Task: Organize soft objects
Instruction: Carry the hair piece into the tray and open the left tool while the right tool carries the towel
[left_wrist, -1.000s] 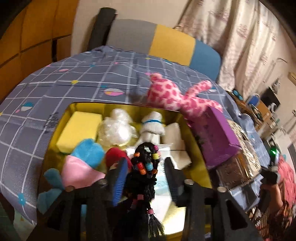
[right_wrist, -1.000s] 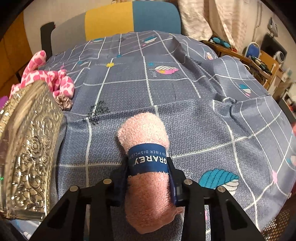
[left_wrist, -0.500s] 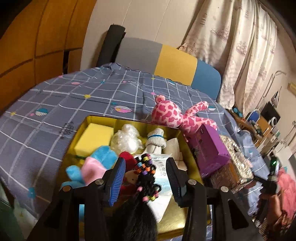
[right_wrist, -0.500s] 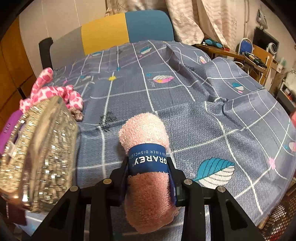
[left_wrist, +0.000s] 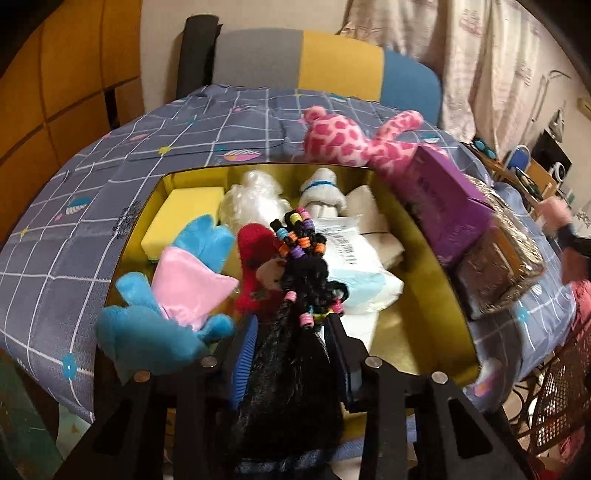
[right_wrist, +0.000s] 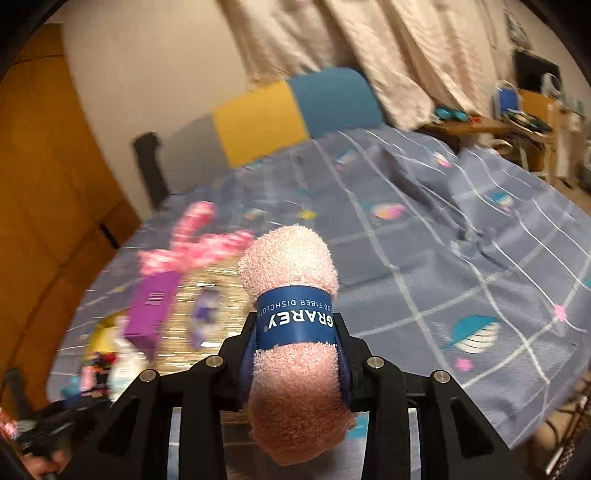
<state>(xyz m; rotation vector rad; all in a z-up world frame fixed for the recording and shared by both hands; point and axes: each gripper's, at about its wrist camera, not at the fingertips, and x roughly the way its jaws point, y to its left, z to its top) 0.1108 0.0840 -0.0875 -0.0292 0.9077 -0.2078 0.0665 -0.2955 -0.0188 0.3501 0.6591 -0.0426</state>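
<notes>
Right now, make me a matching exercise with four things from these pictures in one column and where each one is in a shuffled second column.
Things:
1. rolled towel
2. beaded wig
3. yellow sponge
4. spotted pink plush

Places:
A. on the bedspread behind the box
B. in the right tool
C. far left corner of the box
D. in the left tool

Pairs: 1-B, 2-D, 3-C, 4-A

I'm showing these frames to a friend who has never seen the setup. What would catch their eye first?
Probably the rolled pink towel with its blue band, clamped in the right tongs above the checked bedspread. Next, the black beaded hairpiece between the left tongs, hanging over the yellow-lined box crowded with soft things. Behind the box lies a pink spotted plush.
</notes>
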